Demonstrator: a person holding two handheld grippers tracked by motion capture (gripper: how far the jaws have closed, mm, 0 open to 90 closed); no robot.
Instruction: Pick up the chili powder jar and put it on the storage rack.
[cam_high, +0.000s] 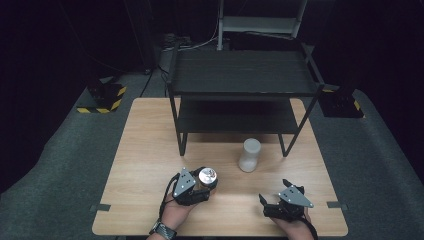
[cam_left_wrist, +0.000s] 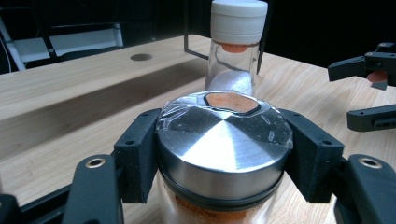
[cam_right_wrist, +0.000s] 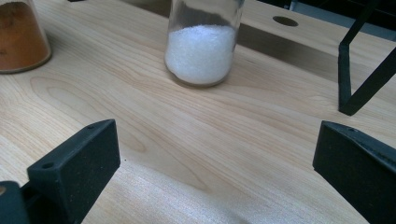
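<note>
A glass jar of orange powder with a shiny metal lid (cam_left_wrist: 224, 144) stands on the table, and my left gripper (cam_high: 200, 186) is shut on it just below the lid (cam_high: 207, 175). The same jar's base (cam_right_wrist: 21, 37) appears at the upper left of the right gripper view. A second jar with a white cap and white grains (cam_high: 249, 155) (cam_left_wrist: 236, 46) (cam_right_wrist: 201, 51) stands upright in front of the shelf. My right gripper (cam_high: 274, 194) (cam_right_wrist: 215, 168) rests open near the table's front right, pointing toward the white jar with nothing between its jaws.
A black two-level metal shelf (cam_high: 240, 75) stands at the back of the wooden table (cam_high: 140, 150); its legs (cam_right_wrist: 359, 88) come down near the white jar. Grey carpet (cam_high: 55, 165) surrounds the table. Small black tabs (cam_high: 100, 207) sit at the table's side edges.
</note>
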